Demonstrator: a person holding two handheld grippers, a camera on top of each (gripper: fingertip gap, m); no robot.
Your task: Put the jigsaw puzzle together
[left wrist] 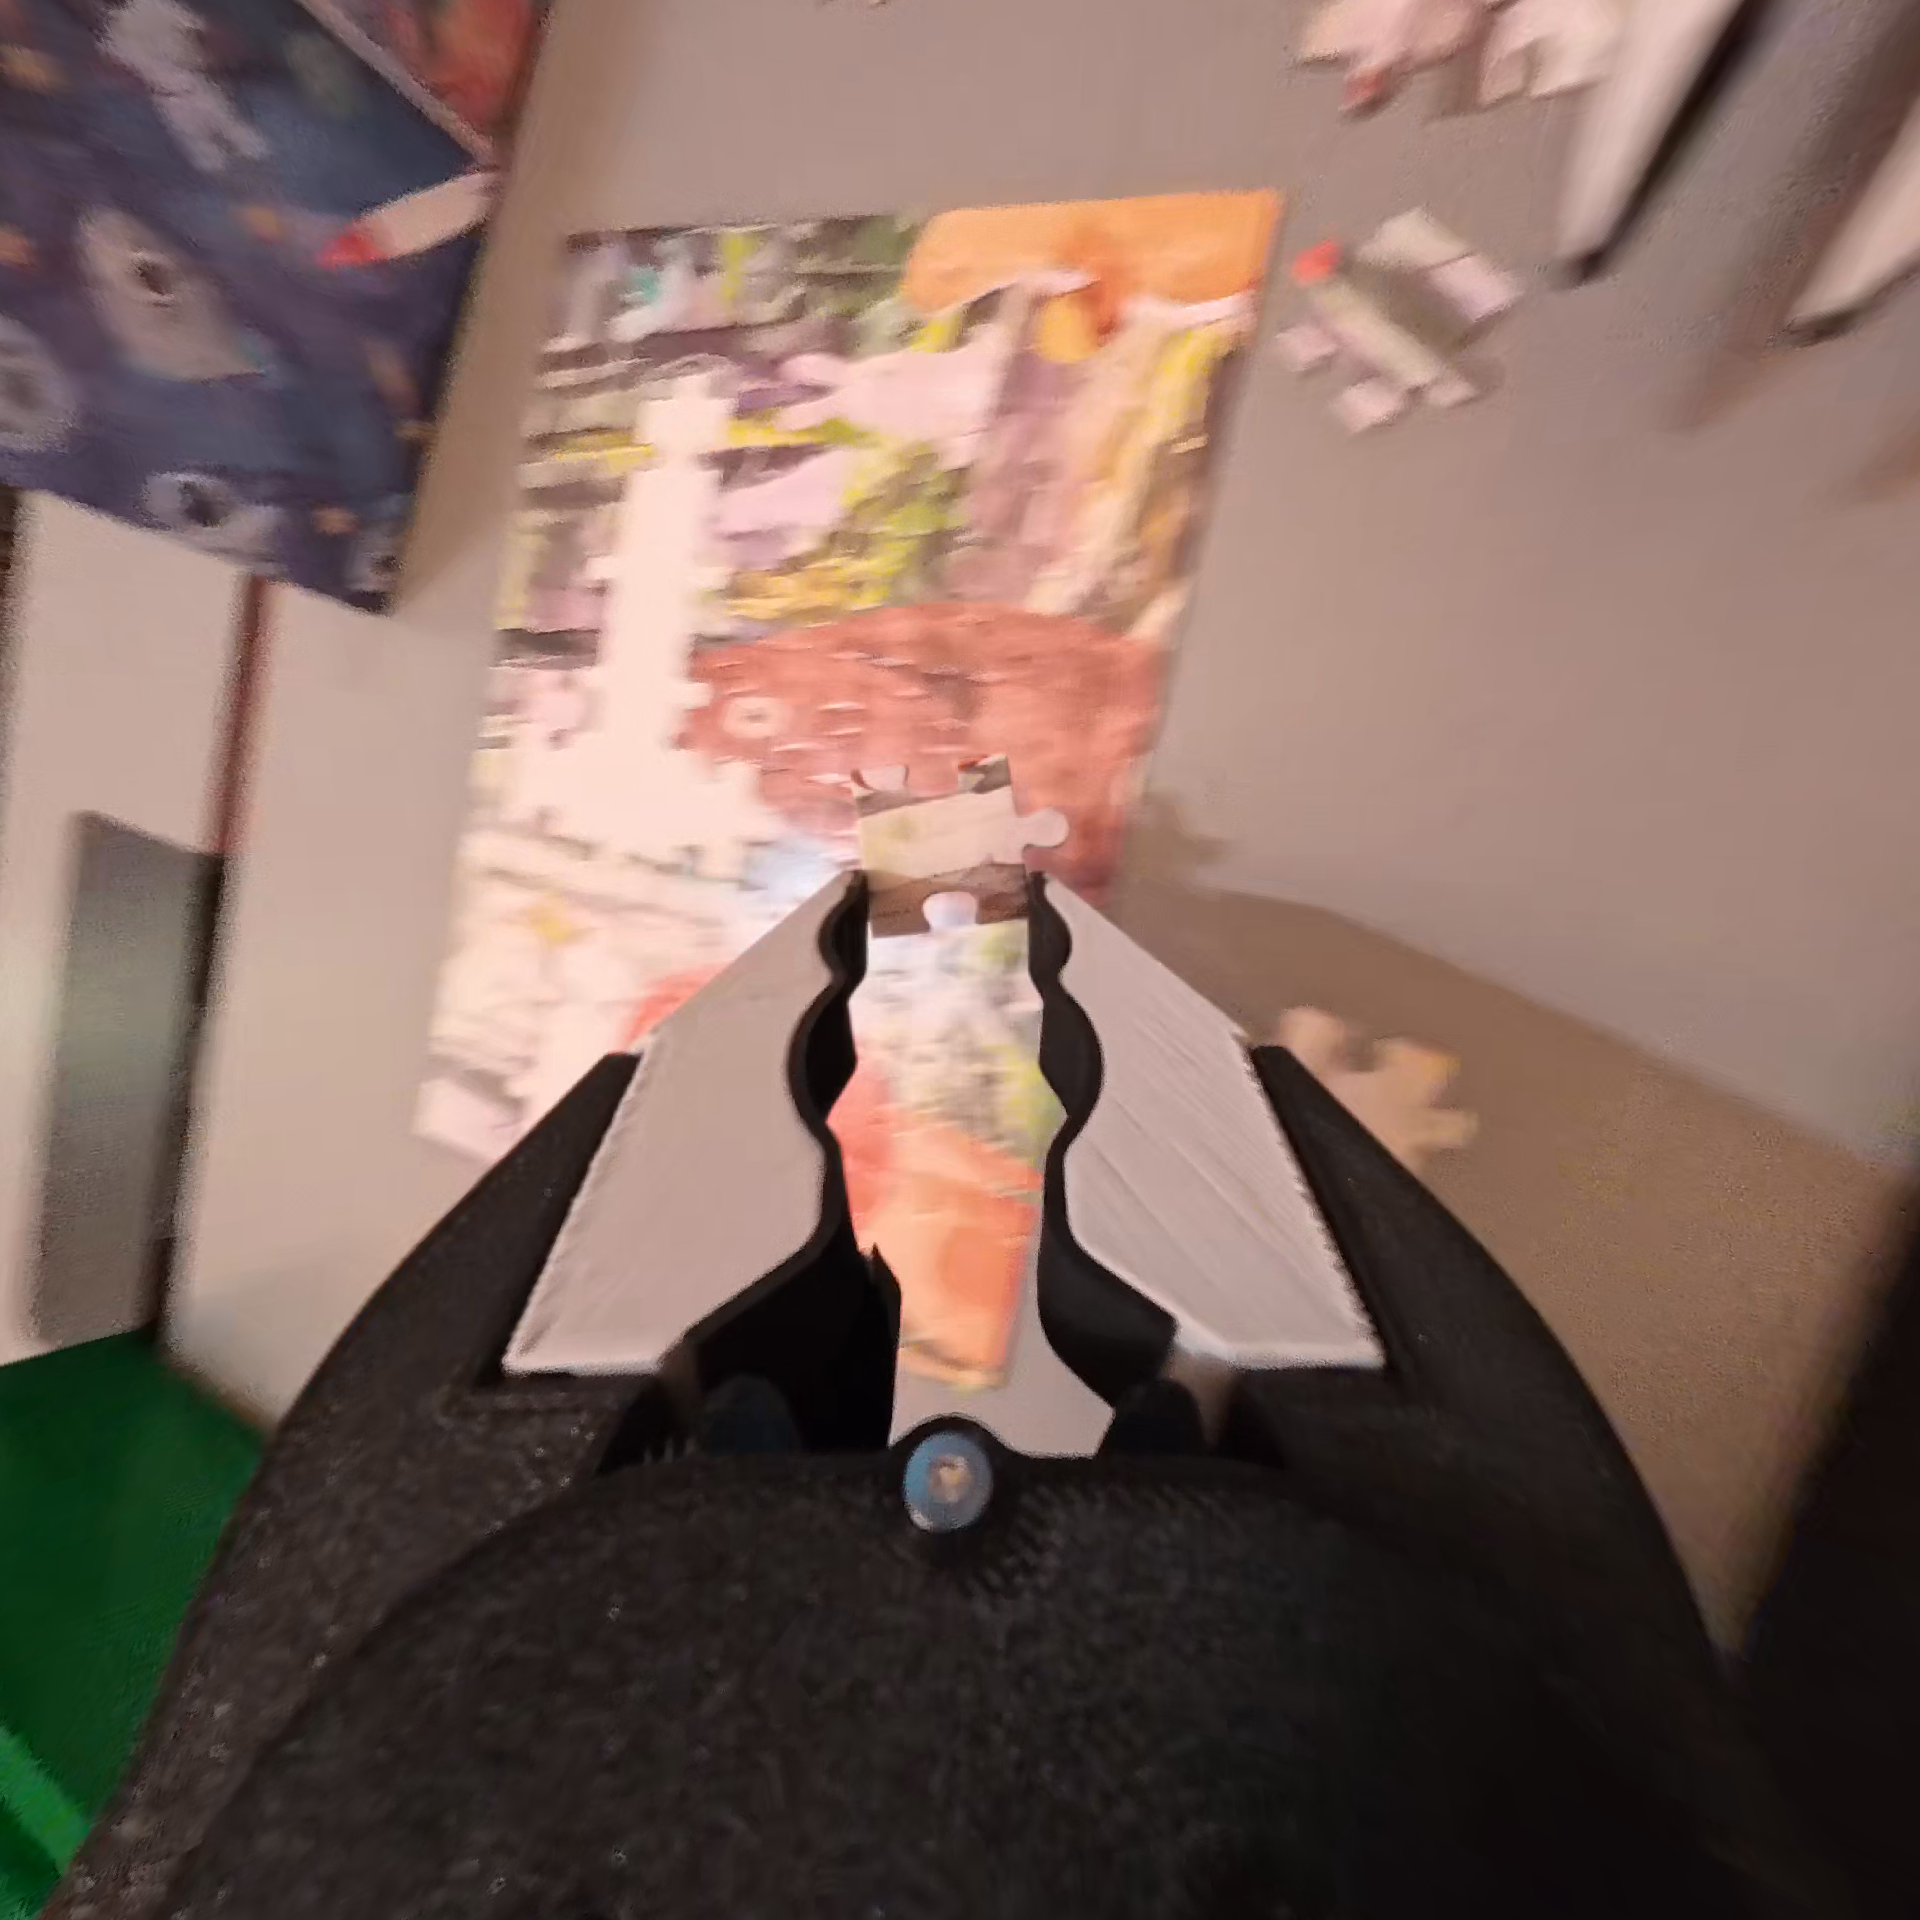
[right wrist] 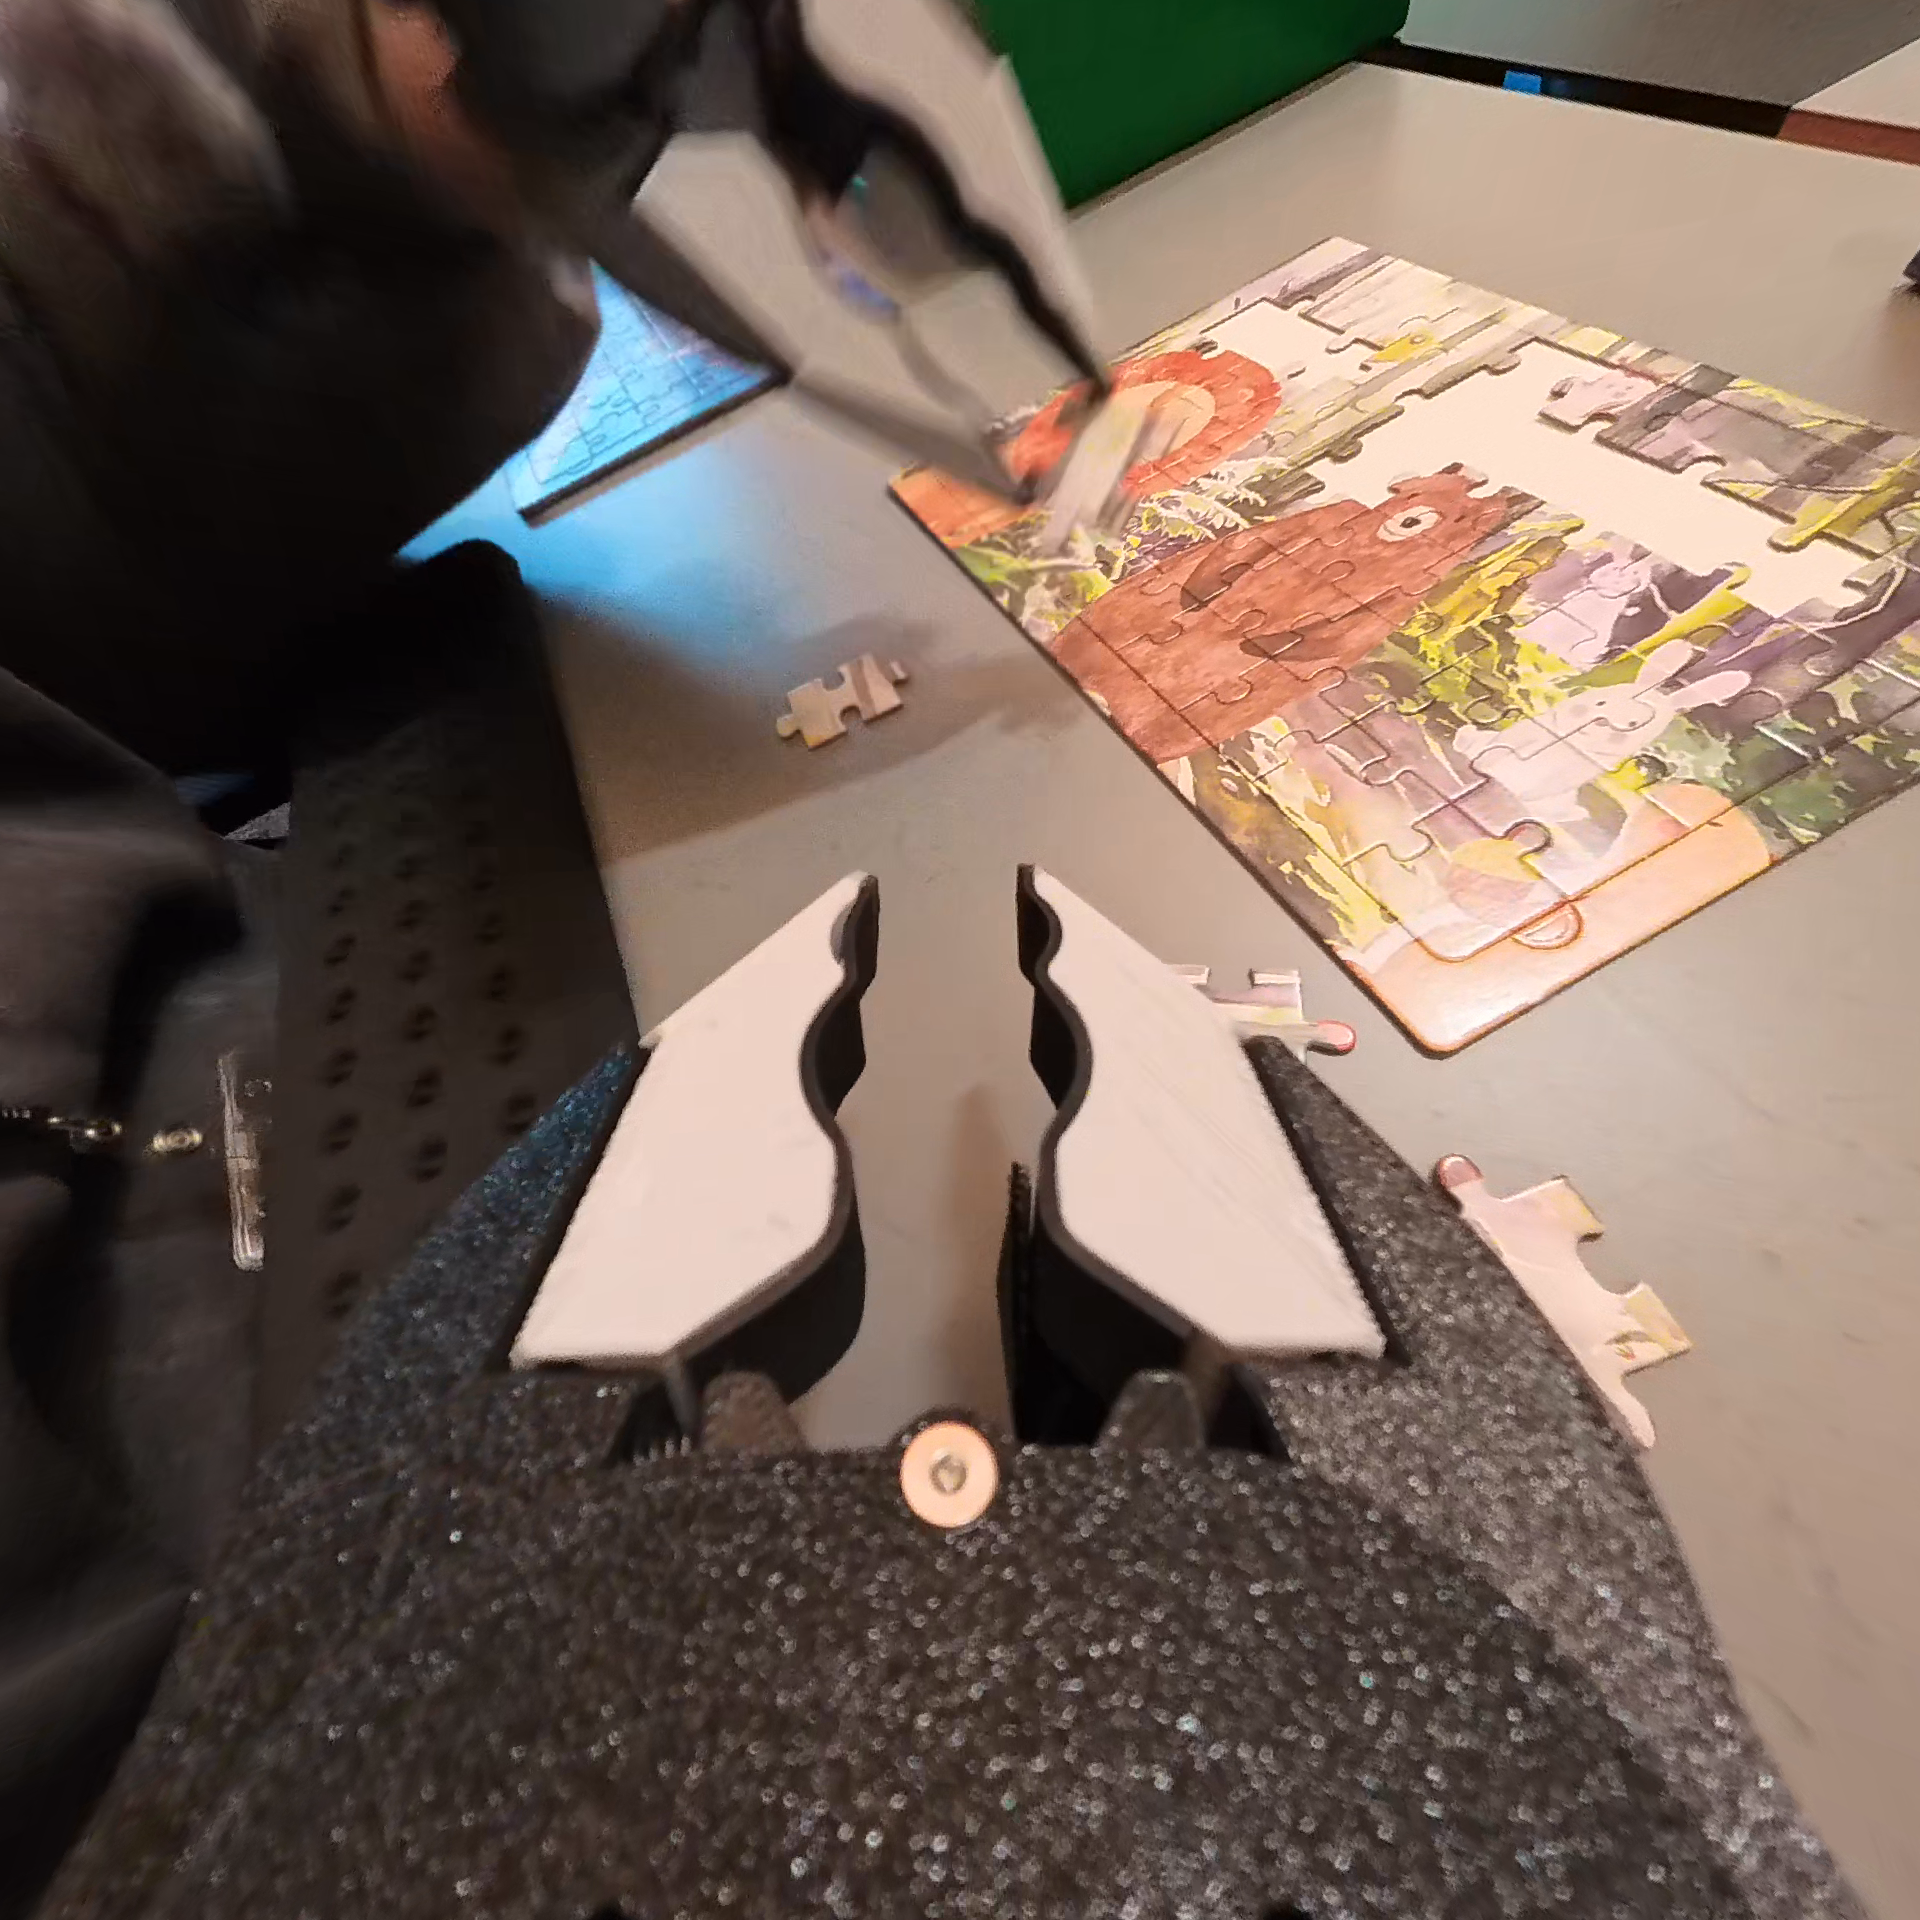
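Note:
The partly built jigsaw puzzle (left wrist: 914, 644) lies flat on the grey table, with a brown bear in the picture and a white gap. My left gripper (left wrist: 948, 883) is shut on a puzzle piece (left wrist: 935, 831) and holds it over the puzzle, near the bear. In the right wrist view the puzzle (right wrist: 1455, 665) is ahead to the right, and the left gripper (right wrist: 1049, 436) hangs blurred over its near left corner with the piece (right wrist: 1096, 457). My right gripper (right wrist: 945, 904) is open and empty, low over the table in front of the puzzle.
Loose pieces lie on the table (right wrist: 842, 698), (right wrist: 1262, 997), (right wrist: 1558, 1278), with more beside the puzzle (left wrist: 1392, 322). A blue puzzle box (left wrist: 208, 260) lies at the far left. A green object (right wrist: 1174, 83) stands beyond the table. A person's dark clothing (right wrist: 208, 416) fills the left. The left gripper's tips are roughly 15 centimeters from the right gripper's.

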